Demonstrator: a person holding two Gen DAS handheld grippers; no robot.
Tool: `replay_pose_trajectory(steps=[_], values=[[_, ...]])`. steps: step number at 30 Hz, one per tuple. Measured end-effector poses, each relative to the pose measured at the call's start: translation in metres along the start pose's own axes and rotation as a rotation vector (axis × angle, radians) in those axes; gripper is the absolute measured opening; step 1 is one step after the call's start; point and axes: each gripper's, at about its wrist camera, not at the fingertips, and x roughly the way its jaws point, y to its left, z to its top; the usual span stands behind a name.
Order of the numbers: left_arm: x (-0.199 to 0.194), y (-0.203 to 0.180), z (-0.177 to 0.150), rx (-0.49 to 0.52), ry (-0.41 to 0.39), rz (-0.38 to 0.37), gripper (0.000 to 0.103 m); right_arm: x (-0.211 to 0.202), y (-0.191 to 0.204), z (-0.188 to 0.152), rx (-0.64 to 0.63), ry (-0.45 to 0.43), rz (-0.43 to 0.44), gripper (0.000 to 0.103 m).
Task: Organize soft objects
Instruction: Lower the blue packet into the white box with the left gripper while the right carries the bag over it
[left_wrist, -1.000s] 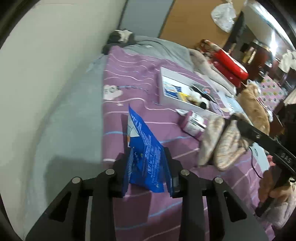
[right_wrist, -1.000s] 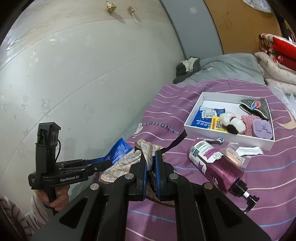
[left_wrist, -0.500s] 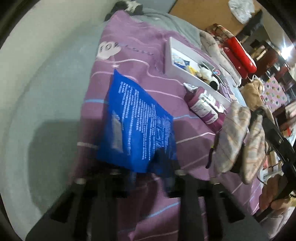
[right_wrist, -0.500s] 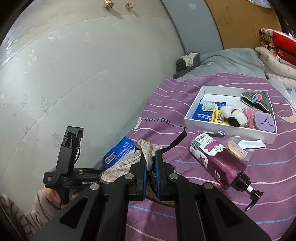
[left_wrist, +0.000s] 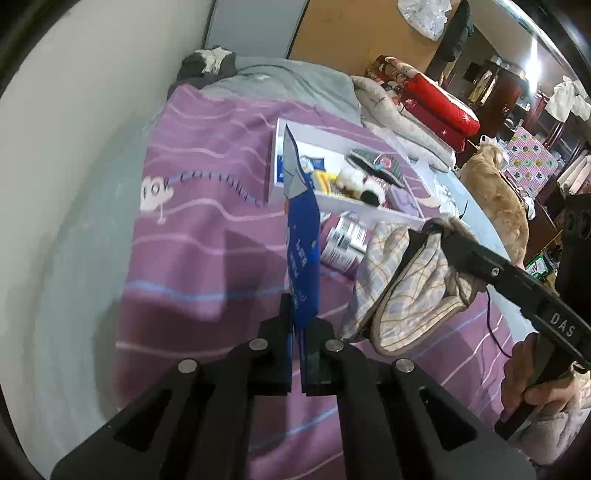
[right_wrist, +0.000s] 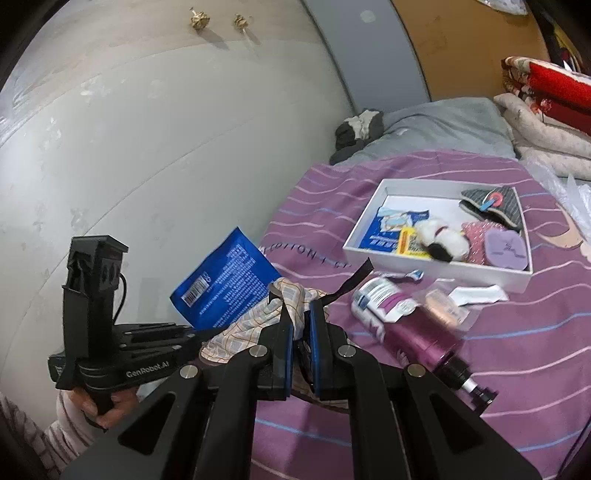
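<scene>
Purple bottle (right_wrist: 410, 321) between plaid slippers (right_wrist: 258, 325) and white box (right_wrist: 436, 266)

Blue packet (left_wrist: 303, 258), plaid cloth (left_wrist: 406, 288)

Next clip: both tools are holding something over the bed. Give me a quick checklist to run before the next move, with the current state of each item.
1. Left tool shut on blue packet: ok.
2. Packet lifted off the bedspread: ok.
3. Right tool shut on plaid pouch: ok.
4. White box has bare floor for the packet: ok, near its back.
5. Purple bottle clear of the box: ok, lying in front.
6. How firmly the pouch is held: cannot tell.
</scene>
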Motion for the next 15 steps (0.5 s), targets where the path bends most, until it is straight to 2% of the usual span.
replay_pose_trajectory(steps=[6,10,15], values=[[-0.004,-0.012,0.037,-0.01,-0.044,-0.014,0.004,-0.003,-0.012,0.025,0.009,-0.013,-0.029,0.006],[0.003,-0.02,0.062,-0.021,-0.064,0.033,0.004,-0.002,-0.021,0.05,0.002,-0.051,-0.066,0.006],[0.014,-0.021,0.082,-0.076,-0.075,0.032,0.004,0.003,-0.029,0.075,0.002,-0.102,-0.074,0.006]])
